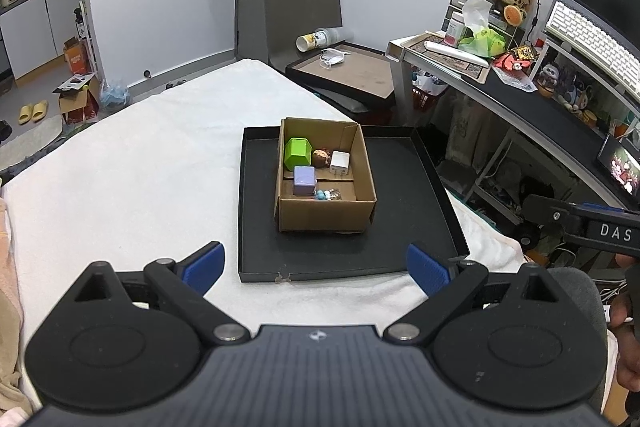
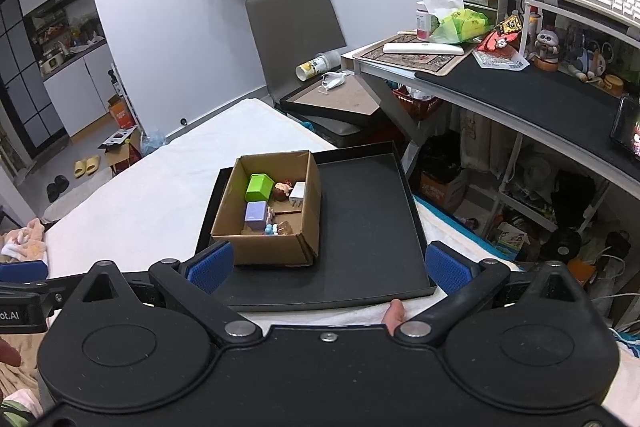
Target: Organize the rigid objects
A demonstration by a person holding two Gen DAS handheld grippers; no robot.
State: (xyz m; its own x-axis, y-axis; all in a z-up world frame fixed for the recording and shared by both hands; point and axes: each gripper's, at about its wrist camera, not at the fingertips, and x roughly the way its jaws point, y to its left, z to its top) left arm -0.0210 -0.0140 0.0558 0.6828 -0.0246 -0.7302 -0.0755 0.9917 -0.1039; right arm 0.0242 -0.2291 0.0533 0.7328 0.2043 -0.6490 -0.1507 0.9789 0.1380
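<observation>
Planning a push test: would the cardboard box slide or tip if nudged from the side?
The cardboard box probably slides: it sits flat and low on the smooth black tray. It looks light, holding only small items like the green block. Its thin walls may flex under a push.

- Left black two-finger gripper with blue ribbed pads [image 1: 316, 269]: jaws spread wide apart, holding nothing; fingers pointing forward and slightly downward
- Right black two-finger gripper with blue ribbed pads [image 2: 328, 267]: jaws likewise wide apart and empty; level beside the left one
- A fingertip [image 2: 394, 313] peeks above the right gripper's body
</observation>
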